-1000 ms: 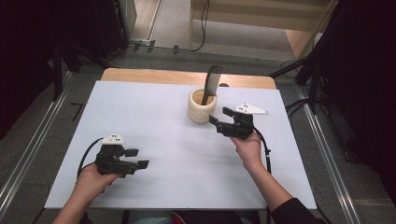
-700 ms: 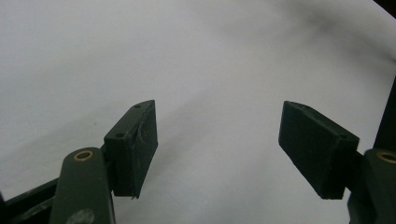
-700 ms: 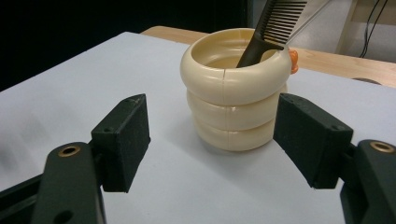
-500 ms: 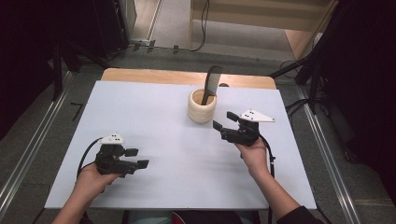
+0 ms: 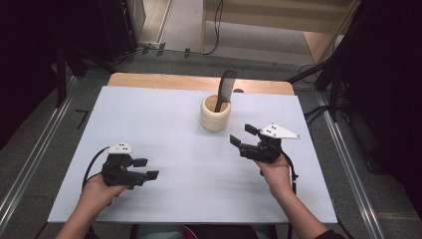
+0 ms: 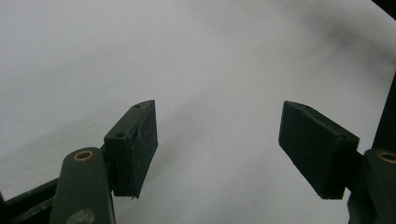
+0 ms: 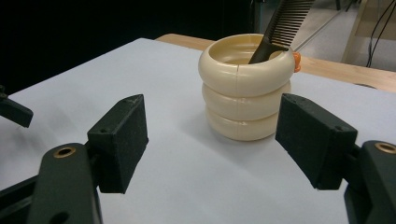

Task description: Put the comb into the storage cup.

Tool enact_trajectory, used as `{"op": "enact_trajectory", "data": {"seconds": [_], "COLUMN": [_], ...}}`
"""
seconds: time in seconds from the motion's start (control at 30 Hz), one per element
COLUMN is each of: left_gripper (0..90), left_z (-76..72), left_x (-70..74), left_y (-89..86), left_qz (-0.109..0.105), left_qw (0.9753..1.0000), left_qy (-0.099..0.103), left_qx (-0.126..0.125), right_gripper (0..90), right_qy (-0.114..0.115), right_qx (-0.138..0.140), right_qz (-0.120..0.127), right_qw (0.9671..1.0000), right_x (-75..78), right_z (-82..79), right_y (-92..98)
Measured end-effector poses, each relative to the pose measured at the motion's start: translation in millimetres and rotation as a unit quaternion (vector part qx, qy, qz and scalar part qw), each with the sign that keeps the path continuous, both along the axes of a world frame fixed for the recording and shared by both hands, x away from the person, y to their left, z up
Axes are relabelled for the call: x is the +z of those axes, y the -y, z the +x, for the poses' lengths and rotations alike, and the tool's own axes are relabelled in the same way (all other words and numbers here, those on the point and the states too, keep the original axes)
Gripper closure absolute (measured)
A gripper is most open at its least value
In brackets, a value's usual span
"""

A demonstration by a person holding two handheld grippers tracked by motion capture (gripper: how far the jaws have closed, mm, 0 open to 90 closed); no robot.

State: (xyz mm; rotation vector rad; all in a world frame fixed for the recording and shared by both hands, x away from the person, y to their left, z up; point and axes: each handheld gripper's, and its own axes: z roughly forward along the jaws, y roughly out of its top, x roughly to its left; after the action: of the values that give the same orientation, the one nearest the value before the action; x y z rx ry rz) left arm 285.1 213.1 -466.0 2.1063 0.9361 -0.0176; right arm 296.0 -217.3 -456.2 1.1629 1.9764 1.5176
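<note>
Cream plastic, moulded as three stacked rings, makes up the holder (image 7: pixel 246 88) you are working beside, and a dark comb (image 7: pixel 282 25) stands in it handle-down, leaning against the rim with its teeth rising above the lip. The holder sits upright toward the far middle of the white worktop (image 5: pixel 164 124), near its wooden back edge, and a small orange bit peeks from behind it in the right gripper view; what that is cannot be told. Your right tool (image 5: pixel 244 138) hangs just short of the holder on its near right side, jaws spread wide and empty, pointed toward it, which reads as a stance that keeps the comb within easy reach without touching anything. Because the comb only leans, it would likely tip or swing if the holder were nudged, so a clear gap suits it. Your left tool (image 5: pixel 147 169) rests low over the bare near left part of the worktop, well apart from the holder, its jaws likewise parted with nothing between them, seemingly parked out of the way.
</note>
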Motion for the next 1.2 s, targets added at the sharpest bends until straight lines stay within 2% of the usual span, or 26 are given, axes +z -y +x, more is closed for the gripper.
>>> {"op": "enact_trajectory", "data": {"seconds": [0.33,1.2], "left_gripper": [29.2,29.2], "left_z": [0.1,0.1], "left_x": [-0.1,-0.2], "left_y": [-0.1,0.6], "left_qz": [0.0,-0.002], "left_qw": [1.0,1.0], "left_qy": [0.0,-0.001], "left_qx": [0.0,-0.003], "right_gripper": [23.5,23.2], "right_qy": [-0.001,-0.006], "right_qx": [0.007,0.014], "right_qz": [0.008,0.008], "right_qw": [0.9999,0.9998], "right_x": [-0.8,-9.2], "right_z": [-15.0,-50.0], "right_y": [10.3,28.5]}}
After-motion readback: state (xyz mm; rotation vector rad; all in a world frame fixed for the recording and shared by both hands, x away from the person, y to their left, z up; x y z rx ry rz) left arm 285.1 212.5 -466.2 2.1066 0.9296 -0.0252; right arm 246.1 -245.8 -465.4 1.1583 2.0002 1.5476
